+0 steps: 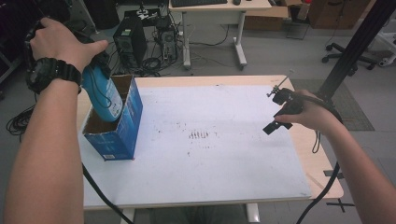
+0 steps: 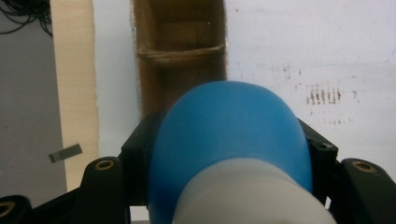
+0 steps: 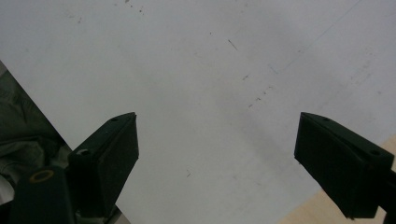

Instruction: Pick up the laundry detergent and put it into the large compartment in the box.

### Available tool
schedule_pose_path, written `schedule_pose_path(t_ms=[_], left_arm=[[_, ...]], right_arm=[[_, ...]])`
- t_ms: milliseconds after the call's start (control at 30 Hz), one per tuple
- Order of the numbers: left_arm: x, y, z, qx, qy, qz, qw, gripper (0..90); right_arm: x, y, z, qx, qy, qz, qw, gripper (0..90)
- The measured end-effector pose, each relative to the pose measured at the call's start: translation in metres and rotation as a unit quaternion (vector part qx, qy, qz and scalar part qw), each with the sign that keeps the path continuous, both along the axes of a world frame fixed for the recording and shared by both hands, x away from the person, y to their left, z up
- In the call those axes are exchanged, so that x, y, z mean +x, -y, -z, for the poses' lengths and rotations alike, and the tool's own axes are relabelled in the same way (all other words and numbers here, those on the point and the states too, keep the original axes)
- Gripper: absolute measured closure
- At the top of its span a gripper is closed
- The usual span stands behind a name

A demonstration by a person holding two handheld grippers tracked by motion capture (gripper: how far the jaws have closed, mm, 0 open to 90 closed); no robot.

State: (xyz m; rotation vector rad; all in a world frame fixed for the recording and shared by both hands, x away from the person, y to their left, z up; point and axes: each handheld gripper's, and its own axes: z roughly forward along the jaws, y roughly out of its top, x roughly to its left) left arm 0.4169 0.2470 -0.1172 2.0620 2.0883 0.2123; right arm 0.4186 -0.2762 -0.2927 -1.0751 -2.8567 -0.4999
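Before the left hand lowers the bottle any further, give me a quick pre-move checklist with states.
1. Left gripper clamped on the blue bottle: ok.
2. Bottle end inside the open top of the blue box: ok.
3. Box standing upright on the white mat: ok.
4. Inside of the box free beneath the bottle: cannot tell; a cardboard divider crosses it.
5. Right gripper open, holding nothing, away from the box: ok.

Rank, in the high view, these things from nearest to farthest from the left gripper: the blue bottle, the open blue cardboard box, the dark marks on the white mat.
1. Blue plastic bottle: held in the left gripper at the table's left.
2. Open blue cardboard box: directly under the bottle.
3. Dark marks: mid-mat, farther right.
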Motion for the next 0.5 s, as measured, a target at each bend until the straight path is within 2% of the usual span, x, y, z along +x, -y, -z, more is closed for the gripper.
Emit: schedule_pose_path(t_ms=[500], left_arm=[[0.0030, -0.0073, 0.0055, 0.011, 0.003, -0.008, 0.9999, 38.2]], right_arm=[[0.0003, 0.0019, 0.0025, 0.000, -0.003, 0.005, 1.0000, 13.9]])
